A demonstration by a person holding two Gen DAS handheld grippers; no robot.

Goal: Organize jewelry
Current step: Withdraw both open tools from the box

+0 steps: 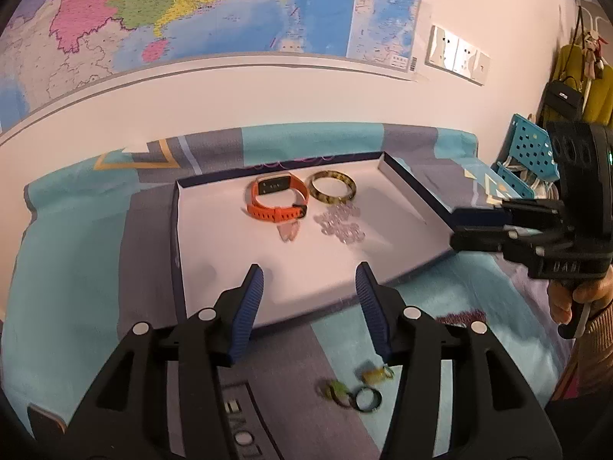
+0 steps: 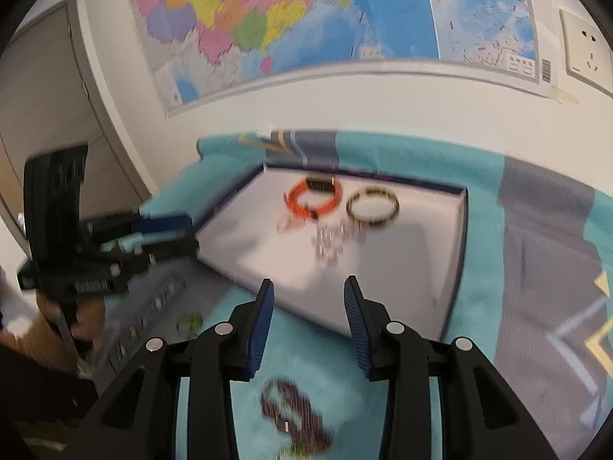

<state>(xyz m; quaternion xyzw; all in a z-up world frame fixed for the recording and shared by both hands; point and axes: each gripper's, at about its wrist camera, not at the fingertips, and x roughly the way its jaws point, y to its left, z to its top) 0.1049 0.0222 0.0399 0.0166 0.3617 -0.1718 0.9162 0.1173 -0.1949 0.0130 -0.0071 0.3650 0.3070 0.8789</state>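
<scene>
Left gripper [image 1: 308, 280]: jaws spread, nothing between the blue ribbed pads, nothing touched; it hangs over the near edge of the tray.
Right gripper [image 2: 308, 293]: jaws spread a little narrower than the left pair, empty, touching nothing; it hangs over the tray's near edge further right.
Small rings [image 1: 354, 393]: a green one, a yellowish one and a dark band lie loose on the bedspread, below and just behind the left fingertips, a bit toward the right finger. They are out of the tray.
Beaded bracelet [image 2: 295, 418]: dark red, coiled on the bedspread directly under the right gripper, behind its tips; blurred, so its exact lie is unclear.
Nearer hand: judging from the two views, the left one suits the rings and the right one the beaded bracelet; each would have to draw back and dip down.
Tray [image 1: 214, 268]: shallow, white inside with a dark rim, ahead of both grippers on the bedspread [image 1: 76, 268].
Orange watch band [image 1: 277, 197]: in the tray's far half, looped, long axis running across the view.
Tortoiseshell bangle [image 1: 332, 188]: just right of the watch band, lying flat, close to it but apart.
Clear chain pieces [image 1: 339, 224]: pale and glassy, in front of the bangle; a small pinkish clear piece [image 1: 289, 232] sits in front of the watch band.
Stage, as a judgement: part sorted; the loose pieces outside the tray remain.
</scene>
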